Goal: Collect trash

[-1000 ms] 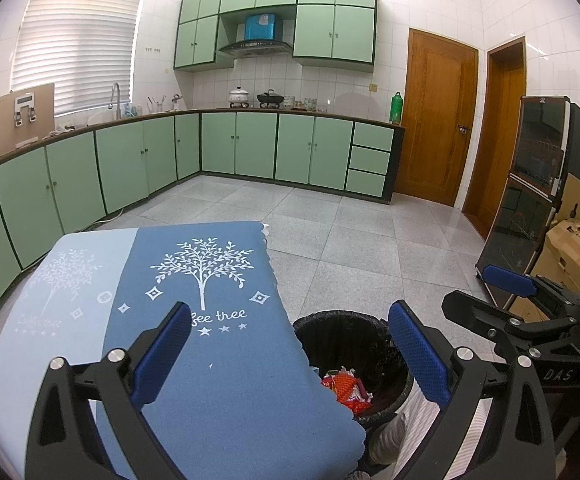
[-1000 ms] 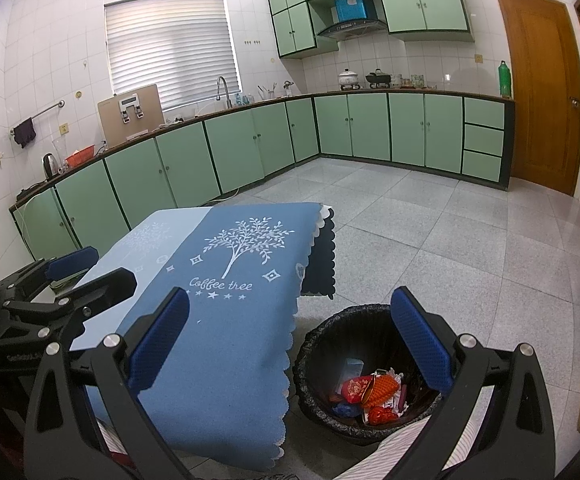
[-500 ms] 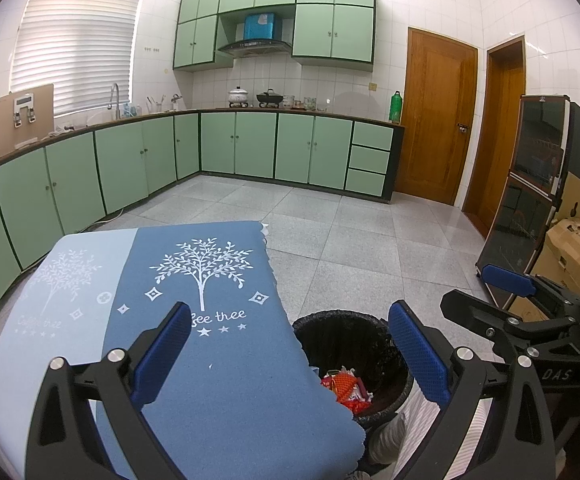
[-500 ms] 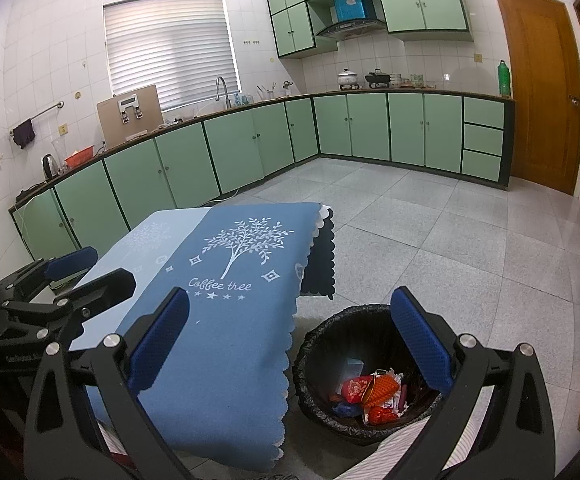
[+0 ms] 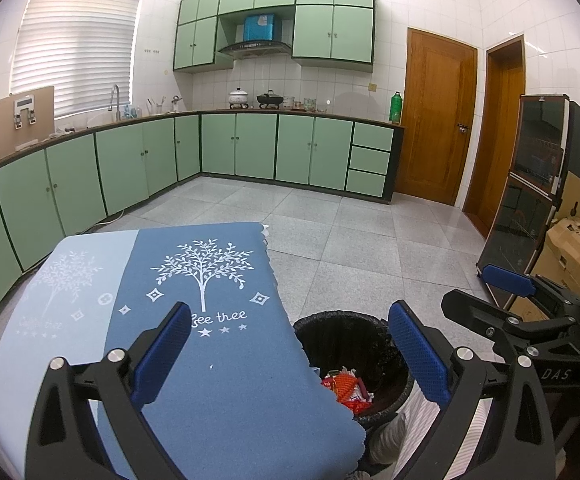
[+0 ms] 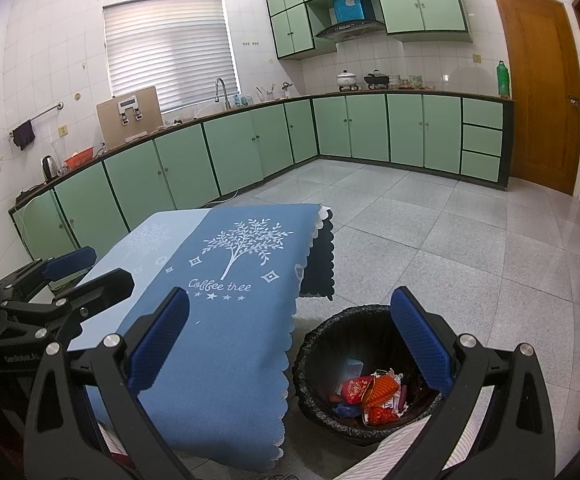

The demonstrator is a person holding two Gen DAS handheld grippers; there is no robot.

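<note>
Honestly, little could go wrong: my left fingers hover spread and empty over the blue-clothed bench, whose surface looks bare. At four o'clock stands the bin, wrappers crumpled red and orange inside. My right fingers, also spread and empty, could clip its rim if dropped carelessly.

Both grippers share one build: the left gripper and right gripper have black angular frames, silver round screw heads and blue textured pads lining the jaws. White lettering marks their sides.
</note>
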